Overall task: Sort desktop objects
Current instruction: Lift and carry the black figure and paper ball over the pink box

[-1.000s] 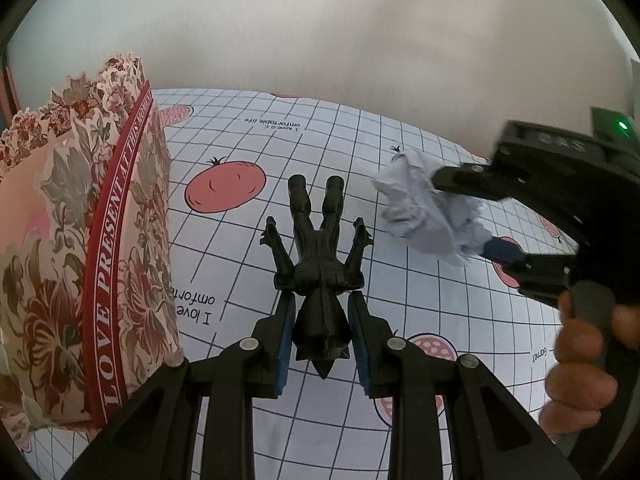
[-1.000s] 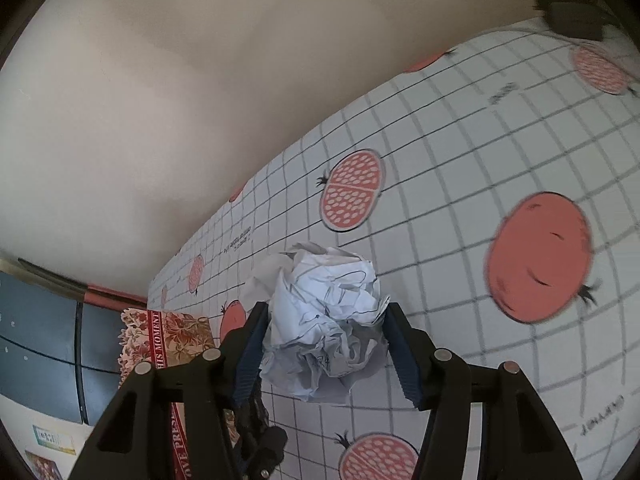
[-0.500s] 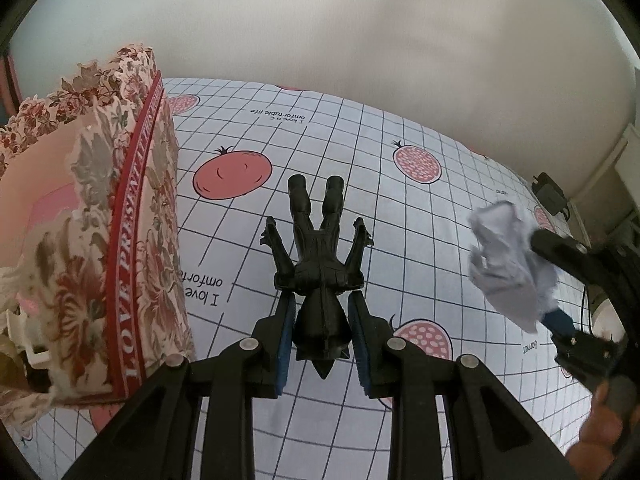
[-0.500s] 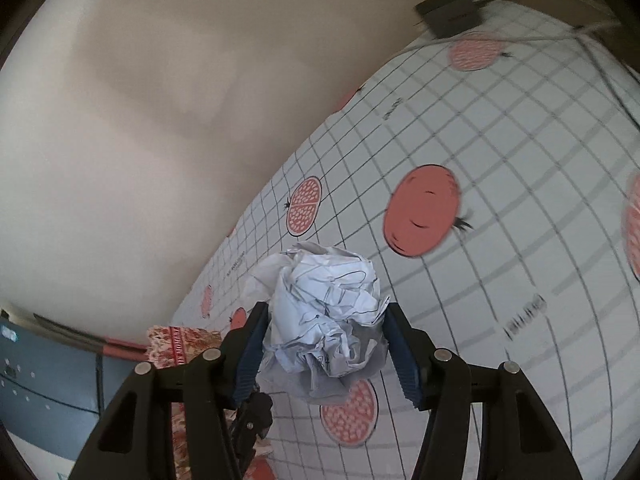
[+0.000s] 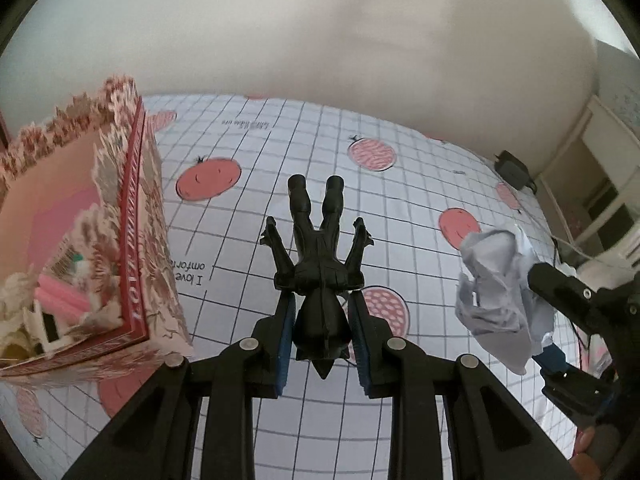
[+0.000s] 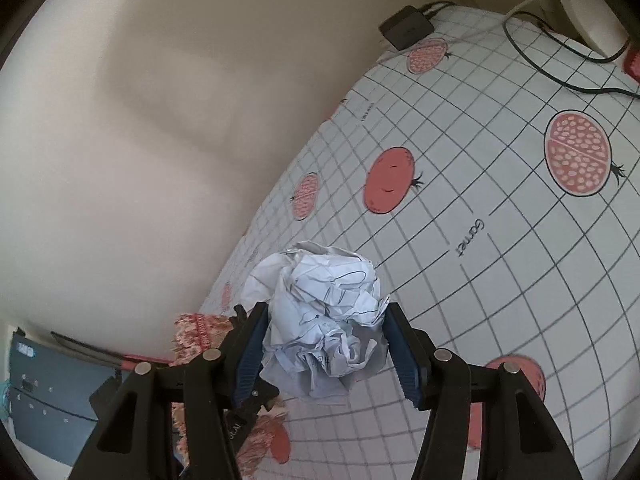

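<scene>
Your left gripper [image 5: 322, 336] pinches the black toy figure [image 5: 320, 276] just right of the floral box [image 5: 132, 240]. Your right gripper [image 6: 324, 352] clamps the crumpled paper [image 6: 324, 320], farther right. Judgement: carry each clear of the table [image 5: 420, 200]; keep both grips firm.

Both wrist cams look steeply down, close over the checked tablecloth [image 5: 248, 224]; both catch the floral box [image 5: 132, 240].
</scene>
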Demonstrator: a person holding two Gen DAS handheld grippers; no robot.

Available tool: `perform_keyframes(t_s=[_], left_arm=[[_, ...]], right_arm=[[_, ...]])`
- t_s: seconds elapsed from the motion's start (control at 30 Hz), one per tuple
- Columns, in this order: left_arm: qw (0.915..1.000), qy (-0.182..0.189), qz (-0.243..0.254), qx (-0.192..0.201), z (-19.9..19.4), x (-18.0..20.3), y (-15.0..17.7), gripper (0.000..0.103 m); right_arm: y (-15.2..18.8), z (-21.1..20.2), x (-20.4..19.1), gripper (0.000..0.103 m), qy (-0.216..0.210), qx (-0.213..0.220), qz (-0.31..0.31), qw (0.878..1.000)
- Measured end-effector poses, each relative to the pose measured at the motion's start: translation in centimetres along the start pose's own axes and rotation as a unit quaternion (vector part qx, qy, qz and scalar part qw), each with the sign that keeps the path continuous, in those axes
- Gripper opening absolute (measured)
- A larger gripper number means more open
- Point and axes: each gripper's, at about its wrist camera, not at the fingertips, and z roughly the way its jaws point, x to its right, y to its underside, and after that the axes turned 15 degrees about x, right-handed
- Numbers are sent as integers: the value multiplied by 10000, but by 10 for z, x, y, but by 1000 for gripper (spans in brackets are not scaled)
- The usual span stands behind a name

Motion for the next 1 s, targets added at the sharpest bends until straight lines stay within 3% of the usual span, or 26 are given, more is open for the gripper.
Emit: perform_keyframes(t_s=[0.4, 0.77, 1.0], left_arm=[[9993, 284, 52, 217, -40, 8, -10, 28], [9969, 567, 286, 472, -63, 14, -15, 28], [9948, 872, 195, 491, -70, 9, -14, 28]], right_arm=[[-10, -49, -9, 60, -7, 554, -201, 9983], [-7, -43, -14, 61, -141, 356, -364, 9986], [-7, -48, -22, 61, -409, 467, -491, 9969]])
